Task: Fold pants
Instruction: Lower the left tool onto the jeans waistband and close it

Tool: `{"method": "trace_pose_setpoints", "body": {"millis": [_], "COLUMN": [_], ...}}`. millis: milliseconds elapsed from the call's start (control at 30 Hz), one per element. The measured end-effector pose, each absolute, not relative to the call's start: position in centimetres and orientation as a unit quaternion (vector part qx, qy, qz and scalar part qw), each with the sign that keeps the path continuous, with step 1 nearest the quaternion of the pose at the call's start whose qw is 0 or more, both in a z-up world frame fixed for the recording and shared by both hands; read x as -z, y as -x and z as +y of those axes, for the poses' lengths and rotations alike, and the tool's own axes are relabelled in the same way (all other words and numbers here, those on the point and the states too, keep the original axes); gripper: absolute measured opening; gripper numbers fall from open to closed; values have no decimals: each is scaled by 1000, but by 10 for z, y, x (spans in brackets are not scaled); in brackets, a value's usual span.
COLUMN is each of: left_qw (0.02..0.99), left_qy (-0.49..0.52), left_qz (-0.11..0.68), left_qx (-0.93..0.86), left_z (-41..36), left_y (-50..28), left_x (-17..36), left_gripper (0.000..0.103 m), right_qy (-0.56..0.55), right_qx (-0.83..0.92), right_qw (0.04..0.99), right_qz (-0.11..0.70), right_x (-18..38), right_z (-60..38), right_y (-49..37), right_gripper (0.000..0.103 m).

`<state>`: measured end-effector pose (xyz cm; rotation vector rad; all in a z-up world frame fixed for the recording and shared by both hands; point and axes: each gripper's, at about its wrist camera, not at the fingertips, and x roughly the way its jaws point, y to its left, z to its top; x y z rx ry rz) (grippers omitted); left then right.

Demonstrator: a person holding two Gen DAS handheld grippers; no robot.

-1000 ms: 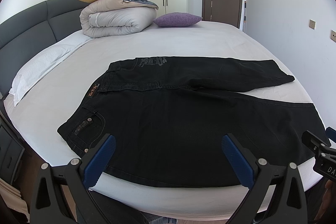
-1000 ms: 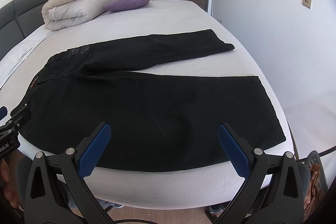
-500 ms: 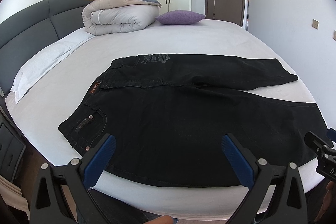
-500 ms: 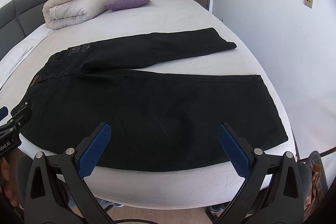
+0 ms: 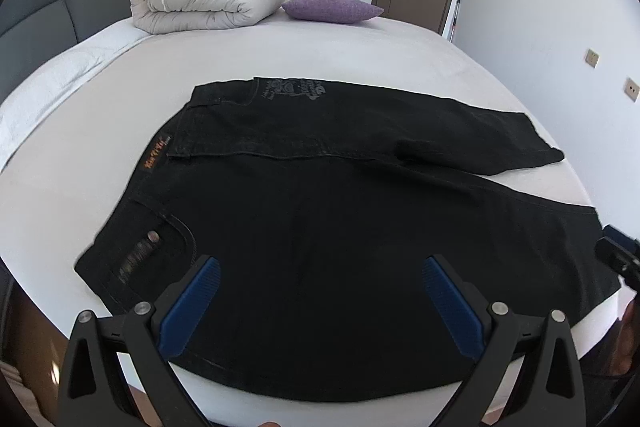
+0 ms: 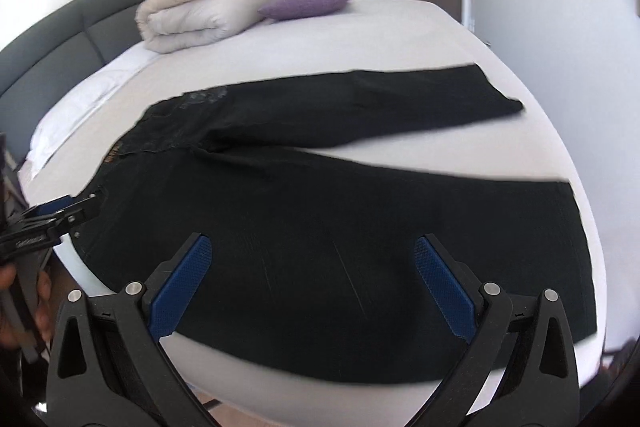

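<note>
Black pants (image 5: 340, 227) lie spread flat on the bed (image 5: 320, 55), waistband toward the headboard side, both legs running to the right and splayed apart, with a wedge of sheet showing between them. The near leg reaches the bed's front edge.

Left gripper (image 5: 318, 281): jaws wide open, holding nothing, hovering over the seat and near pocket. Right gripper (image 6: 312, 267): jaws wide open, empty, over the near leg.

Handling, as judged: the cloth looks like heavy denim, limp but with body; it should hold a crease, drag on the sheet and sag if lifted at one point only. Best holds appear to be the near waistband corner (image 5: 86, 267) for the left and the near hem (image 6: 576, 259) for the right, pinching both layers.

Surroundings: a rolled duvet (image 5: 208, 3) and a purple pillow (image 5: 332, 9) sit well apart at the far end. Nothing obstructs the fold.
</note>
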<state>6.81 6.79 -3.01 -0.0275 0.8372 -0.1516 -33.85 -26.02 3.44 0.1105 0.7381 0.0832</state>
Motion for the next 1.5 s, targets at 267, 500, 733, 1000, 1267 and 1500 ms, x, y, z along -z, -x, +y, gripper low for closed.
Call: {"method": "trace_pose_setpoints", "body": {"millis": [267,500,733,1000,1267,1500], "left_qw": [912,895,830,766,748,757], "left_qy": [-120,-201,-244,-260,-224,-268], "left_qz": [389,399,486,551,577,543], "left_qx": [47,14,120,205,239,246], "left_z": [94,112,115,116,129,112], "left_y": [-184,-322,-425,-467,-468,-437], "left_x": [12,14,58,95,115,111], "left_gripper": [103,103,75,71,67,14], "right_qy": [-73,-88,-14,23,25,23], "right_qx": [-134,-124,-162,-240,-277,-281], "right_qw": [914,852,862,852,838,843], "right_qz": [375,501,481,464,470,457], "right_x": [-39,-22,-33,-26,-17,-13], "right_z": [-291,-331,-344,-332,-321,-283], "right_y": [254,156,85,42,22,46], "right_gripper": [103,103,103,86,81,68]}}
